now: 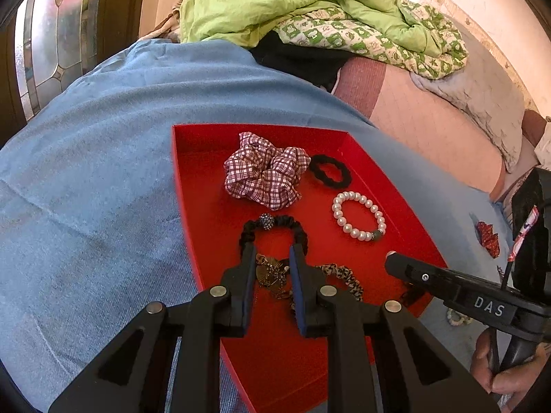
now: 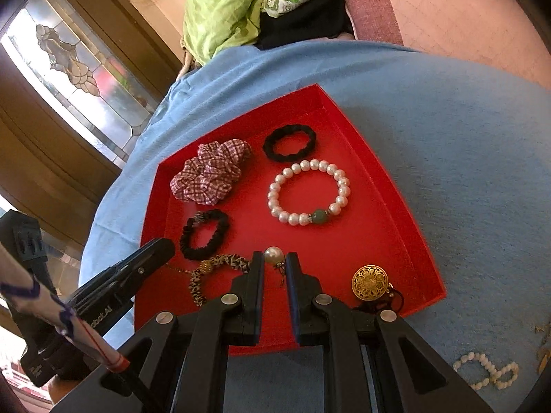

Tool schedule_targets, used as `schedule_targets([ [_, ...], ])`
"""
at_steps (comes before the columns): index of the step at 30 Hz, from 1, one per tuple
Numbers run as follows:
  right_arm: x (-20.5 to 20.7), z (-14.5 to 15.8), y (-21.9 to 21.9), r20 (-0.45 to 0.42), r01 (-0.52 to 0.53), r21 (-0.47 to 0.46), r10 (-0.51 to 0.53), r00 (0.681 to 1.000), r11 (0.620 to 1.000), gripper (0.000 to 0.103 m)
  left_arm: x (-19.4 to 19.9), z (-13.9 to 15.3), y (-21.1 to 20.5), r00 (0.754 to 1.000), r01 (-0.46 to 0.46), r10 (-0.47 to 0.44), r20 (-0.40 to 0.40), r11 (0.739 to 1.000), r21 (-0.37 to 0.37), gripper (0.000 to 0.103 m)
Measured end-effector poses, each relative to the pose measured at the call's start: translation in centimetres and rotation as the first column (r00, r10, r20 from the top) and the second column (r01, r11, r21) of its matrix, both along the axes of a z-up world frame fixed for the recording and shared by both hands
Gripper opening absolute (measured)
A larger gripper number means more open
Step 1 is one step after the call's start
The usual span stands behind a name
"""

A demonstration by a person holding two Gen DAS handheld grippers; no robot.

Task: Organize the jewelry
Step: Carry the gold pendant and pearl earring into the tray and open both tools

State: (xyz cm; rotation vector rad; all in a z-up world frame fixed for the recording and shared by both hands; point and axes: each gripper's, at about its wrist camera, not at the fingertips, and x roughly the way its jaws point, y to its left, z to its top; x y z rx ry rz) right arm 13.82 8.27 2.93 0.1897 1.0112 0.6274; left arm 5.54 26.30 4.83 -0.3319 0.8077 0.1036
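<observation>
A red tray (image 1: 206,206) (image 2: 378,241) lies on a blue cloth. It holds a plaid scrunchie (image 1: 265,172) (image 2: 210,175), a black hair tie (image 1: 330,170) (image 2: 289,143), a pearl bracelet (image 1: 358,218) (image 2: 308,192), a black beaded scrunchie (image 1: 275,227) (image 2: 205,234), a leopard scrunchie (image 1: 344,275) (image 2: 213,272) and a round gold brooch (image 2: 369,282). My left gripper (image 1: 271,258) (image 2: 162,244) is low over the tray's near part, shut on a gold fan-shaped ornament (image 1: 272,272). My right gripper (image 2: 274,258) (image 1: 392,261) is over the tray's near edge, shut on a pearl earring (image 2: 273,254).
On the blue cloth (image 1: 103,172) outside the tray lie a white bead bracelet (image 2: 485,370) and a red patterned piece (image 1: 489,239). A green quilt (image 1: 275,3) is piled behind on the pink bed. A stained-glass window (image 2: 79,62) is at the left. A hand (image 1: 489,368) grips the right handle.
</observation>
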Motion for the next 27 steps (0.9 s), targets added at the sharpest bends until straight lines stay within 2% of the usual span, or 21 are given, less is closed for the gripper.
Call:
schedule_targets([
  [9,0.2,-0.1,0.5,-0.012,-0.008,-0.021,0.008,1.000,1.000,0.015,0.2,-0.3,-0.1,1.000,0.006,-0.006,-0.019,1.000,0.002,0.019],
  [10,0.2,-0.1,0.5,-0.014,-0.010,-0.022,0.009,1.000,1.000,0.016,0.2,-0.3,-0.1,1.000,0.005,-0.005,-0.021,1.000,0.001,0.020],
  [12,0.3,-0.1,0.5,-0.013,-0.006,-0.028,0.006,1.000,1.000,0.017,0.1,-0.3,-0.1,1.000,0.001,0.000,-0.021,1.000,0.003,0.028],
  [16,0.2,0.1,0.4,-0.011,-0.002,-0.027,0.002,1.000,1.000,0.026,0.0,-0.2,0.1,1.000,-0.010,0.010,-0.011,1.000,-0.004,0.029],
  [22,-0.9,2.2,-1.0,0.037,-0.001,0.000,0.001,0.999,1.000,0.026,-0.5,1.1,-0.3,0.998,-0.022,0.022,0.056,1.000,-0.009,0.030],
  [24,-1.6,3.2,-2.1,0.059,0.000,0.010,0.000,0.998,1.000,0.026,-0.6,1.6,-0.8,0.997,-0.022,0.022,0.080,1.000,0.009,0.033],
  [27,-3.0,4.5,-4.5,0.079,0.013,0.043,-0.017,0.997,0.999,0.026,-0.7,2.4,-2.4,0.992,0.002,-0.006,0.127,0.999,0.032,0.034],
])
